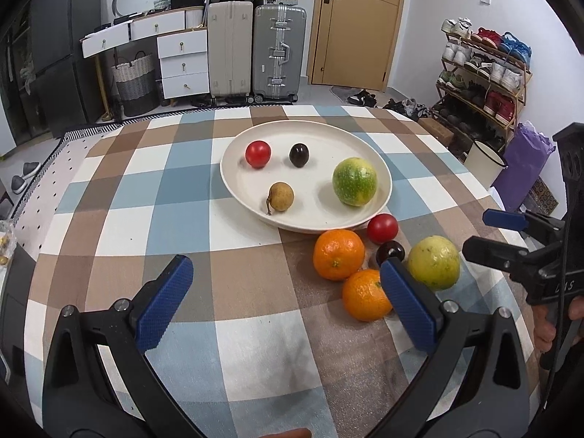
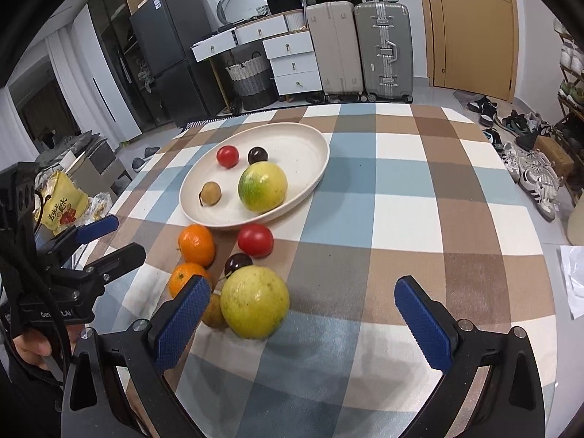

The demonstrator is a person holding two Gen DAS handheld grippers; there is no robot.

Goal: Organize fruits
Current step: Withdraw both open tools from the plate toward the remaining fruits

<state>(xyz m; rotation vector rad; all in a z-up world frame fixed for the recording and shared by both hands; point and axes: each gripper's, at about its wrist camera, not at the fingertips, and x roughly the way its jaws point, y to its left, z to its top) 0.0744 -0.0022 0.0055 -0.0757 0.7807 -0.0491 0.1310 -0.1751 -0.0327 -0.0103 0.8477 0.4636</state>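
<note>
A cream plate (image 1: 252, 138) (image 2: 310, 138) holds a red tomato (image 1: 258, 154), a dark cherry (image 1: 299, 154), a brown longan (image 1: 281, 197) and a green mottled fruit (image 1: 354, 181). On the cloth in front of it lie two oranges (image 1: 338, 254) (image 1: 367, 295), a second tomato (image 1: 382, 229), a second cherry (image 1: 390, 252) and a yellow-green fruit (image 2: 254, 302). Another longan (image 2: 213, 314) peeks out behind my right gripper's left finger. My left gripper (image 1: 284, 273) is open, its right finger in front of the near orange. My right gripper (image 2: 303, 288) is open and empty, just right of the yellow-green fruit.
The table wears a checked brown, blue and white cloth (image 1: 182, 219). A yellow snack bag (image 2: 62, 204) lies off the left edge. Suitcases (image 1: 255, 51), white drawers and a shoe rack (image 1: 485, 73) stand beyond the far edge. A hand (image 2: 29, 346) holds the left gripper's handle.
</note>
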